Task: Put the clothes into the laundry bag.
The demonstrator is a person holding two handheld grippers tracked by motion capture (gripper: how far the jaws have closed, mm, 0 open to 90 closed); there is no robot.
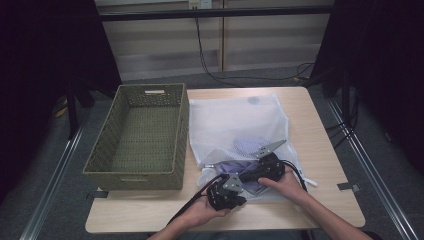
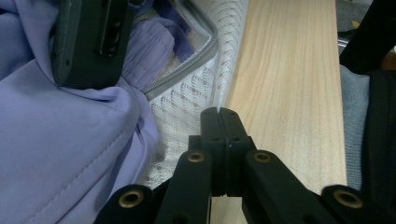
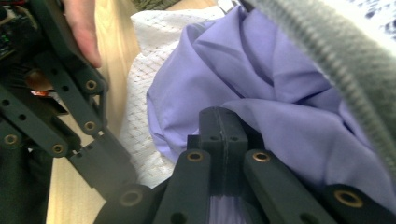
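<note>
Lavender garment (image 1: 239, 167) is lying half inside the white mesh laundry bag (image 1: 235, 125), bunched at the bag's near end, right of the woven basket (image 1: 142, 135) on the wooden table (image 1: 320, 150).

We are holding the left gripper (image 1: 226, 192) at the near edge of the bag. In the left gripper view its jaws are standing pressed together; whether the bag's mesh edge (image 2: 196, 93) is caught between them we cannot tell. Bare tabletop is running along the other side of them. The bag's grey zipper (image 2: 187, 72) is curving just beyond, with the garment's (image 2: 60, 135) folds spilling out beside it.

We are holding the right gripper (image 1: 263, 170) just beyond the left one, over the bag's opening. In the right gripper view its jaws are closed flat against each other, and the purple cloth (image 3: 261, 79) is lying right around the tips and showing in the gap below them, so they are pinching a fold of the garment. The zipper edge (image 3: 327, 51) is arching above, blurred. The left gripper's linkage (image 3: 70, 116) and a hand (image 3: 84, 28) are sitting close alongside, the two grippers nearly touching.

Basket is sitting clear of both hands.
</note>
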